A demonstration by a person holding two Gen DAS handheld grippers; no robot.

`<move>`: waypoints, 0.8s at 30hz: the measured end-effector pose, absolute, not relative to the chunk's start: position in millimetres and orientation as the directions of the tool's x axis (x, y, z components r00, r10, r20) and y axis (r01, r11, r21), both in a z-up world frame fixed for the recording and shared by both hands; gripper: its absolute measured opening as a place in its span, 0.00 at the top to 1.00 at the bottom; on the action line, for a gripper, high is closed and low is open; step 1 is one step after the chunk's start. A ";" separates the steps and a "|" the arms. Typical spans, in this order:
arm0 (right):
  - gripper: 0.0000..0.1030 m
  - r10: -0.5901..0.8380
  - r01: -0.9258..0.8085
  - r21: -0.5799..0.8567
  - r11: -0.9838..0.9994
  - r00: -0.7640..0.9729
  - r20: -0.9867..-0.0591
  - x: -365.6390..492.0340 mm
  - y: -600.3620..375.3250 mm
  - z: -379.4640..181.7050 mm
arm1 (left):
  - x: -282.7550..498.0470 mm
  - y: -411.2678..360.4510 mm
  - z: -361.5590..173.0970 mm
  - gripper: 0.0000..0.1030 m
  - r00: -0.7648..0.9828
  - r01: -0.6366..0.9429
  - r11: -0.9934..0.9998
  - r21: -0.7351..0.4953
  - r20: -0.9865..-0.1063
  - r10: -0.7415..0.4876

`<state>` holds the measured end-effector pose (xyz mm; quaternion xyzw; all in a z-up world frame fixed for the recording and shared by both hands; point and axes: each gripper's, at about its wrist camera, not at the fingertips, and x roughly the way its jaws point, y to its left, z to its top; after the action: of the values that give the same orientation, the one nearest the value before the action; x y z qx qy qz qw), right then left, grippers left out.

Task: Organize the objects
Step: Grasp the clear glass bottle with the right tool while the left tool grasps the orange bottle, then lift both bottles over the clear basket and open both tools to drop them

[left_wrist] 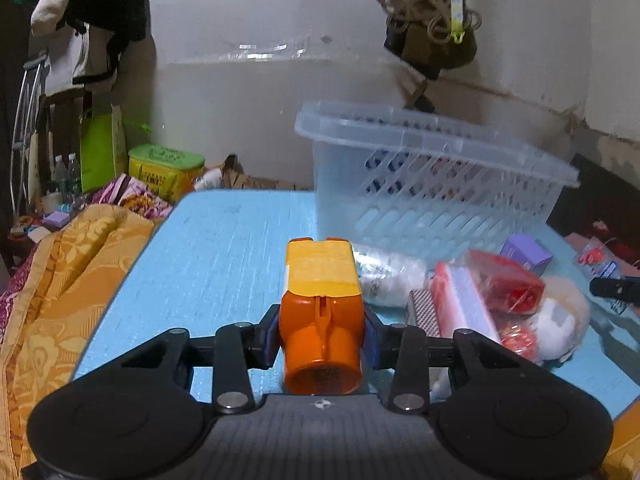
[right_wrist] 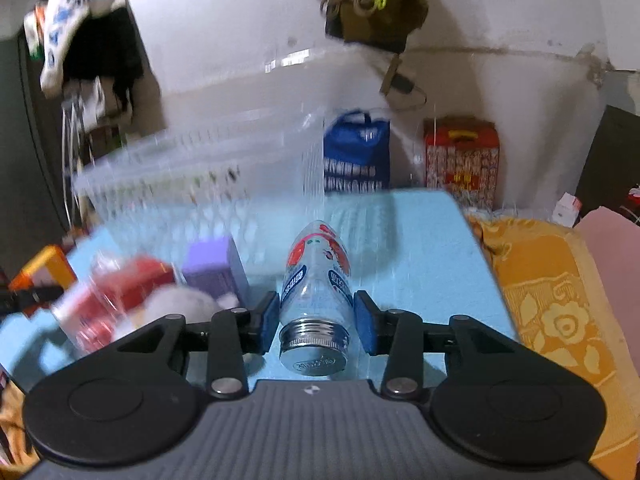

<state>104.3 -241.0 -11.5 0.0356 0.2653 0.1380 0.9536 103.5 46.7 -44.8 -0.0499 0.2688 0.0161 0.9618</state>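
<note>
My left gripper (left_wrist: 322,334) is shut on an orange bottle with a yellow label (left_wrist: 322,300), held above the blue table (left_wrist: 208,264). My right gripper (right_wrist: 316,320) is shut on a clear bottle with a silver screw cap (right_wrist: 316,288), cap toward the camera, above the table (right_wrist: 424,264). A clear slotted plastic basket (left_wrist: 432,184) stands at the back of the table; in the right wrist view it (right_wrist: 192,184) is blurred, ahead to the left. A pile of packets lies in front of it: a red packet (left_wrist: 508,284), a purple box (left_wrist: 526,254), a white soft item (left_wrist: 560,312).
An orange patterned blanket lies left of the table (left_wrist: 60,300) and, in the right wrist view, on its right side (right_wrist: 560,312). A yellow-green tin (left_wrist: 166,170) sits behind. A blue bag (right_wrist: 356,152) and a red box (right_wrist: 462,160) stand against the wall.
</note>
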 end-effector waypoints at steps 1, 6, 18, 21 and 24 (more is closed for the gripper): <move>0.57 0.293 -0.248 0.155 0.956 0.831 -0.472 100.5 -242.6 -4.4 | 100.6 45.4 -41.9 0.57 0.862 -0.053 0.995 -0.090 -0.508 0.000; 0.57 0.333 -0.292 0.167 0.942 0.881 -0.336 85.9 -235.1 41.9 | 84.1 40.0 -11.6 0.57 0.913 -0.029 0.994 -0.105 -0.407 -0.017; 0.57 0.334 -0.329 0.085 0.941 0.851 -0.406 204.9 -167.2 59.5 | 189.8 15.2 60.1 0.57 0.932 0.067 0.985 -0.160 -0.342 -0.119; 0.57 0.349 -0.327 0.128 0.936 0.828 -0.439 229.8 -167.0 45.9 | 226.1 12.3 49.9 0.57 0.908 0.074 0.981 -0.178 -0.395 -0.140; 0.57 0.339 -0.326 0.109 0.939 0.827 -0.448 241.0 -166.4 38.3 | 245.9 8.5 35.1 0.57 0.897 0.071 0.982 -0.172 -0.419 -0.138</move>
<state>241.0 -166.4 38.3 0.0138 0.2371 0.1738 0.9557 245.9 8.5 35.1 -0.0766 0.2202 -0.0537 0.9710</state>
